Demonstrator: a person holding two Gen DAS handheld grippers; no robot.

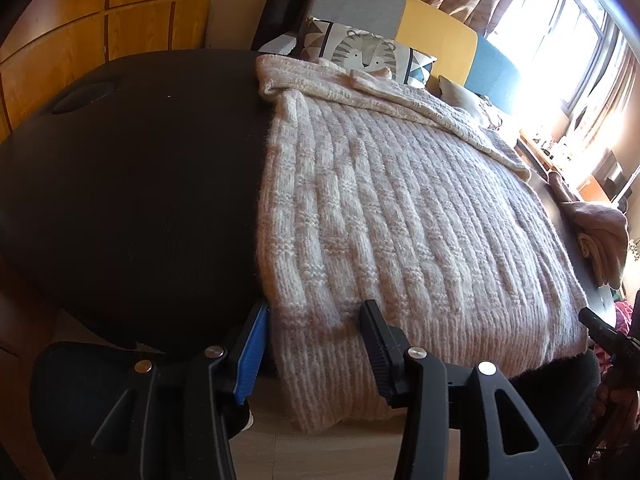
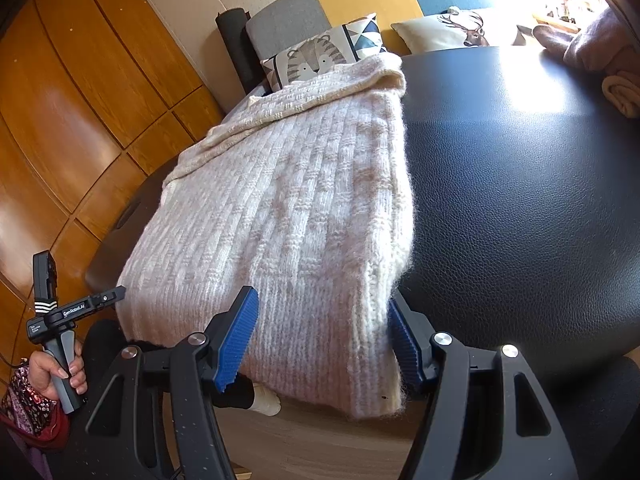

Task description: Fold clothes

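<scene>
A pale pink-white knitted sweater lies flat on a round black table, its ribbed hem hanging over the near edge. Its sleeves are folded across the far end. My left gripper is open, its fingers straddling the hem's left corner without clamping it. In the right wrist view the sweater lies on the table. My right gripper is open, its blue-padded fingers either side of the hem's right corner. The left gripper shows at the lower left, hand-held.
A folded pink garment sits at the table's right side, also seen in the right wrist view. A sofa with a tiger cushion stands behind the table. Wooden cabinets are on the left, a bright window on the right.
</scene>
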